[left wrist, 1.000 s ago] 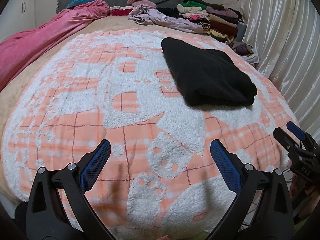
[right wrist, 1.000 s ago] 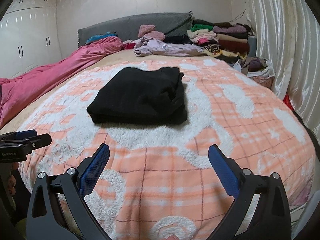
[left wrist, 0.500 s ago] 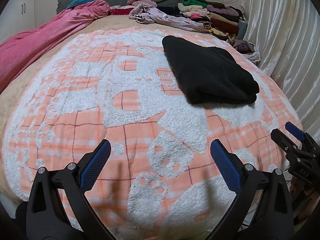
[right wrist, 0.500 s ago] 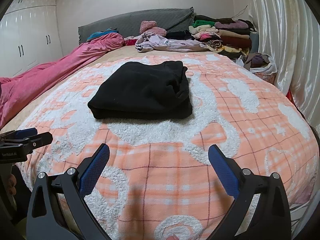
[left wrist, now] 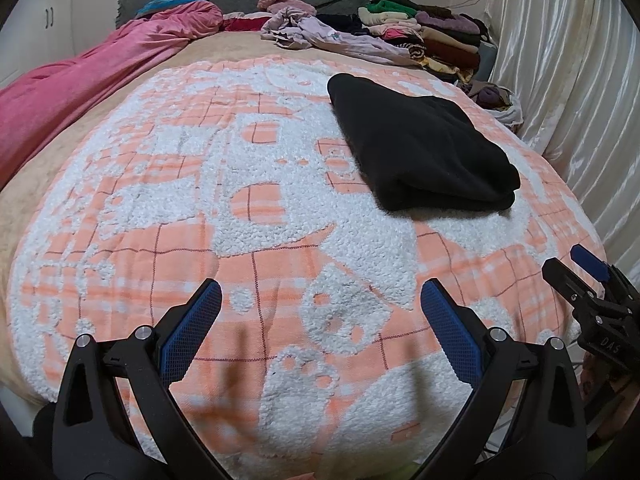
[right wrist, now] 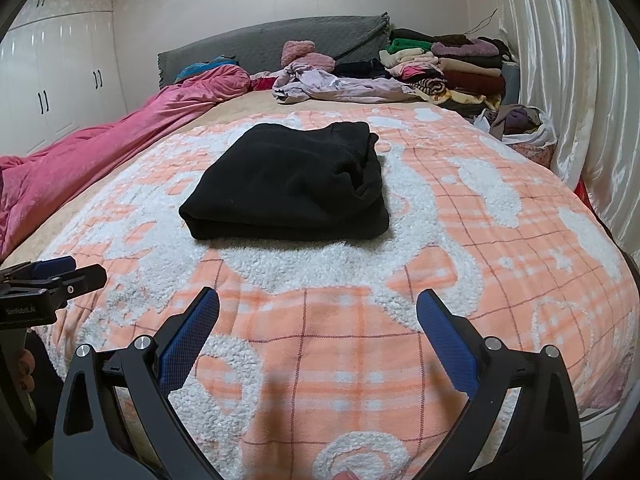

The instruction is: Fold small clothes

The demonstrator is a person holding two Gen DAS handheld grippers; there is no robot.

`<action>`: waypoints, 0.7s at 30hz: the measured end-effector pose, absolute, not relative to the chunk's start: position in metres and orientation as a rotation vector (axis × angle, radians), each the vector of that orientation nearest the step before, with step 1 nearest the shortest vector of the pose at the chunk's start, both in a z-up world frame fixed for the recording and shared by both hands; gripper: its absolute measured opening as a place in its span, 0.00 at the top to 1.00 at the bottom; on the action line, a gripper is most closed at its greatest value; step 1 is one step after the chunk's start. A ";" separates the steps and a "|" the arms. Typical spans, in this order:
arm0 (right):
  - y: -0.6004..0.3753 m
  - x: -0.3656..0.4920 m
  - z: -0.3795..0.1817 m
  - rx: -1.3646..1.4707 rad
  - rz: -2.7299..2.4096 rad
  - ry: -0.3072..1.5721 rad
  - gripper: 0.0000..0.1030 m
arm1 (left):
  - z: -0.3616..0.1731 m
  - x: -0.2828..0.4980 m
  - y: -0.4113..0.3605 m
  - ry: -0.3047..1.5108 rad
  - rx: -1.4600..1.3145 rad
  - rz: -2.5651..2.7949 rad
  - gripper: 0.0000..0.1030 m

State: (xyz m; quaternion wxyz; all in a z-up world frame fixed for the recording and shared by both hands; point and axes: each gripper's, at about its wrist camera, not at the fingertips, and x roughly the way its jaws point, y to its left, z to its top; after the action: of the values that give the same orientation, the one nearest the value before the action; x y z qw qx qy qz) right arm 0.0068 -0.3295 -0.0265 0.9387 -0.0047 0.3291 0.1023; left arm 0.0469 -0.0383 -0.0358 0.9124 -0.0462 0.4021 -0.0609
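Folded black garment [right wrist: 288, 184] lying flat on the orange-and-white blanket [right wrist: 460, 240], mid-bed, well apart from both grippers. Left gripper [left wrist: 320, 300] and right gripper [right wrist: 318, 308] spread wide over the blanket's near edge, holding nothing

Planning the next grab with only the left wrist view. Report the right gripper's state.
Observer: The right gripper is wide open and empty, above the blanket.
Operator: Tell me which edge of the black garment shows loose layers.
Observer: The black garment shows bunched layers on the edge towards the curtain.
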 end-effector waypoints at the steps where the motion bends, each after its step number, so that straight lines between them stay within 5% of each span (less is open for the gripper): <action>1: -0.329 0.007 -0.026 -0.011 0.210 0.671 0.04 | -0.036 0.047 -0.038 0.828 -0.095 -0.125 0.09; 21: -0.328 0.005 -0.024 -0.009 0.212 0.670 0.04 | -0.031 0.047 -0.032 0.822 -0.097 -0.114 0.09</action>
State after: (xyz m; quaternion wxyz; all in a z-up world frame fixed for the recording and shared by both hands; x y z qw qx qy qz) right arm 0.0052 -0.3281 -0.0243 0.9389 -0.0045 0.3281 0.1038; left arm 0.0472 -0.0316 -0.0307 0.9140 -0.0469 0.3993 -0.0552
